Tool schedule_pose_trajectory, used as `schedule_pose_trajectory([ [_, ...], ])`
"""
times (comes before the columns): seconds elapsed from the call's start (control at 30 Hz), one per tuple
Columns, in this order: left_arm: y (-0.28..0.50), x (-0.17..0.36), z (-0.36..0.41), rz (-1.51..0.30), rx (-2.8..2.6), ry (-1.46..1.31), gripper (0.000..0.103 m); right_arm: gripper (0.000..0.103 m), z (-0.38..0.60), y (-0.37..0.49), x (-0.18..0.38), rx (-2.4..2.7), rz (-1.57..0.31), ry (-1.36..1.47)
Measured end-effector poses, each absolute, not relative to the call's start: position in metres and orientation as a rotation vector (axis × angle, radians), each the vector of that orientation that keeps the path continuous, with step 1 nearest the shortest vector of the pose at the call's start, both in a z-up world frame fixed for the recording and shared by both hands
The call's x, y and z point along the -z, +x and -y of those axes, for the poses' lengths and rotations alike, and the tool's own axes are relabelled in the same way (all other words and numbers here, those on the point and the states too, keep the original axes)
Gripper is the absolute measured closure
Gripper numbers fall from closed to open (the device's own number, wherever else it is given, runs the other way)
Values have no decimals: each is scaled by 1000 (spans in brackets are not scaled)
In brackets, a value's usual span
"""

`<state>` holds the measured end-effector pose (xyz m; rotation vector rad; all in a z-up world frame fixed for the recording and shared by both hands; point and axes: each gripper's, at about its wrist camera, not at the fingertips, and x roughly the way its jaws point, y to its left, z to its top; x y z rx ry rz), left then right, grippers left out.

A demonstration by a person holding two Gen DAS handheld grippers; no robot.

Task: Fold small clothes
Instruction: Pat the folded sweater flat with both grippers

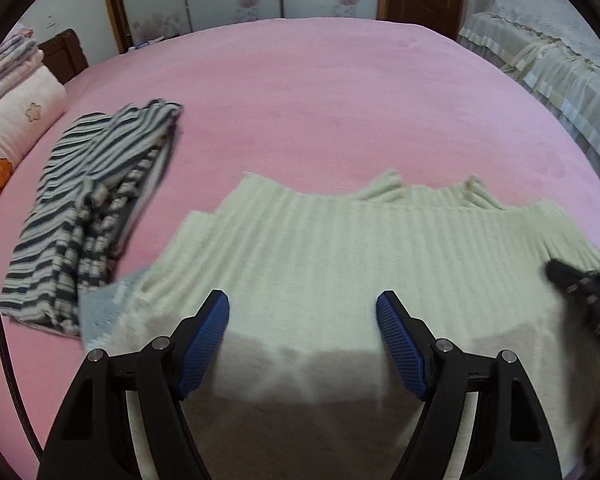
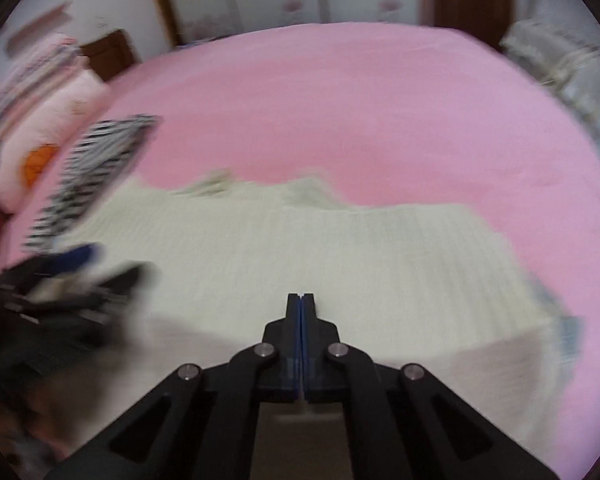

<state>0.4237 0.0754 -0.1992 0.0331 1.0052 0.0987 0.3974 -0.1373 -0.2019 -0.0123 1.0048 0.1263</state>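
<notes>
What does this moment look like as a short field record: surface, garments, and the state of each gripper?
surface: pink bed sheet
garment in work: cream ribbed top, spread flat, near edge toward the cameras
other garment: striped clothes, piled to the left, apart from the top
left gripper: open, above the cream top
right gripper: shut, over the cream top; grip on fabric unclear
image quality: right wrist view blurred

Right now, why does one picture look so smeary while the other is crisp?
Right wrist view: motion blur smears the cream garment and striped clothes; only the shut right claw stays sharp. Left wrist view: mostly crisp, with fisheye bending the pink bed.
</notes>
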Motion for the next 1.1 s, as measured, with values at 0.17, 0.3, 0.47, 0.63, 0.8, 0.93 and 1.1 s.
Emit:
schedule_pose_trajectory([
  [0.17, 422, 205, -104, -999, -105, 36, 27, 103, 208, 399, 211, -23, -1018, 37],
  [0.3, 416, 207, -102, -975, -107, 94, 27, 103, 214, 395, 213, -14, -1009, 2],
  [0.47, 417, 196, -94, -985, -118, 105, 27, 103, 204, 394, 204, -8, -1005, -7],
  [0.63, 386, 154, -76, -939, -101, 114, 28, 103, 184, 359, 161, -93, -921, 30],
  [0.8, 323, 123, -68, -876, -35, 23, 27, 100, 139, 301, 132, -242, -845, 47],
  [0.93, 279, 134, -61, -870, -71, -36, 27, 100, 106, 265, 143, -351, -868, 103],
  [1.1, 256, 168, -68, -960, -95, -88, 27, 100, 90, 247, 184, -369, -962, 108],
])
